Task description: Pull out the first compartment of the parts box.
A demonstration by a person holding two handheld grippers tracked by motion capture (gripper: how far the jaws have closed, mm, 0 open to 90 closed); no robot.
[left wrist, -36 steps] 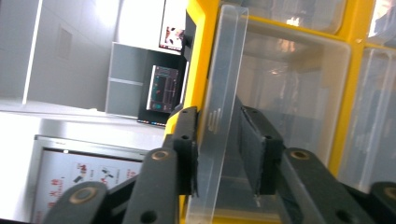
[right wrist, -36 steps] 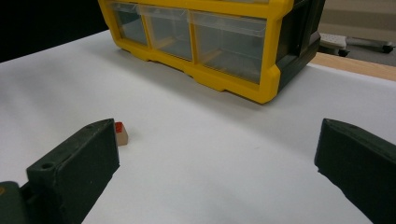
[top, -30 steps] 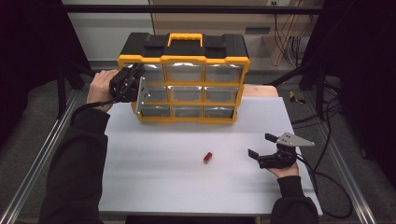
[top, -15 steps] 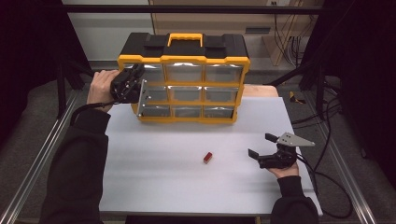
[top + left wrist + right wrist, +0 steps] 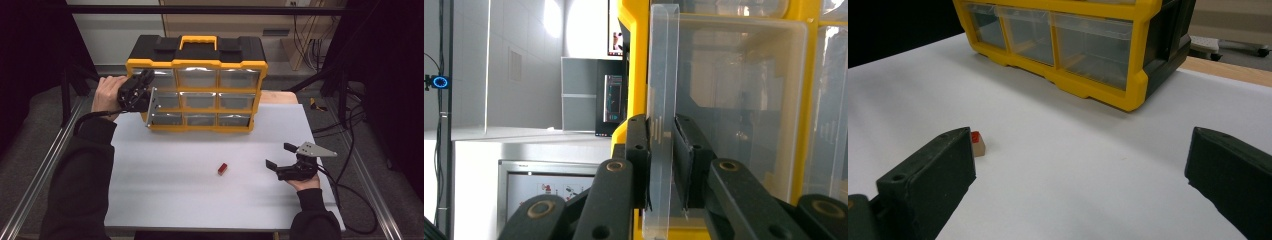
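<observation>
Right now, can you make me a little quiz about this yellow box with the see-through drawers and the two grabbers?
1. True or false: the left gripper is shut on a clear drawer of the yellow organizer.
2. What lies on the white table between the organizer and the right gripper?
A. a screwdriver
B. a small red block
C. a cup
3. Fill in: the right gripper's jaws are ____.

Key: 1 true; 2 B; 3 open.

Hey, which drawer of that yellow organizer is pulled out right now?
The middle-row drawer at the left end of the organizer. Its clear front sticks out, clamped in the left gripper; the other drawers sit flush.
</observation>
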